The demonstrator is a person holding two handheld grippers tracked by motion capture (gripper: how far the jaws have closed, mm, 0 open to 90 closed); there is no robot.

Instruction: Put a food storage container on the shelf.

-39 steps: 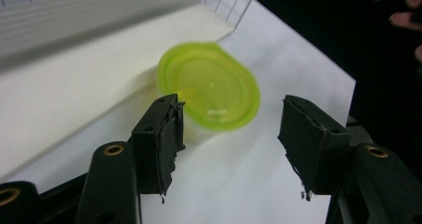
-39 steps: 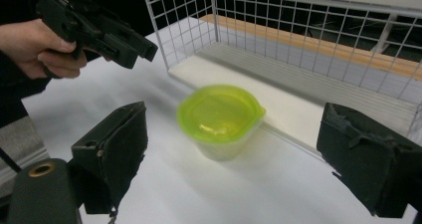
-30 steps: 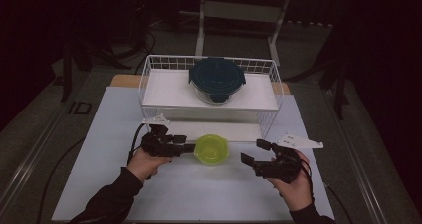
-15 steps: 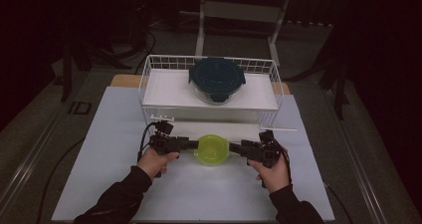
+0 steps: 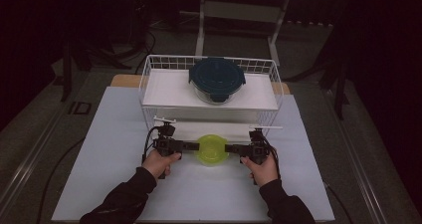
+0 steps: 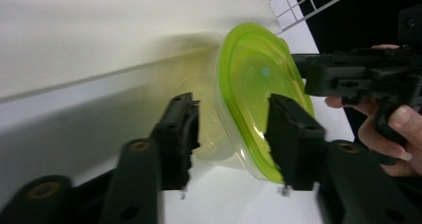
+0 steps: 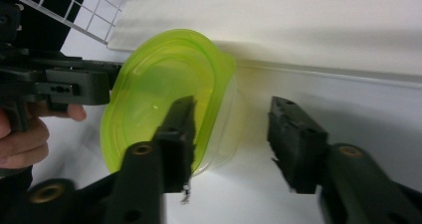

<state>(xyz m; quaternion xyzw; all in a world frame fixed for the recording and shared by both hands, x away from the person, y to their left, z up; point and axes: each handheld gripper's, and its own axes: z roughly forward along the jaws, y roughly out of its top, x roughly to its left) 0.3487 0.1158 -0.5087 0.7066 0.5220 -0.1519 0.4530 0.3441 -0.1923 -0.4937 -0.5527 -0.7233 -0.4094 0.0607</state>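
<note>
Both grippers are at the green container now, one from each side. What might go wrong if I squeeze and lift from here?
1. The right gripper has one jaw over the lid while the other stands apart from the green container, so a squeeze may push it sideways.
2. The left gripper straddles just the lid's rim and thin wall; a hard squeeze could pop the lid or buckle the wall.
3. The wire basket stands close behind; lifting away from you may hit it.

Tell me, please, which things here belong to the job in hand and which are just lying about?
In the job:
green-lidded container
left gripper
right gripper

Lying about:
wire basket
round container with dark blue lid, on the basket's white shelf
</note>
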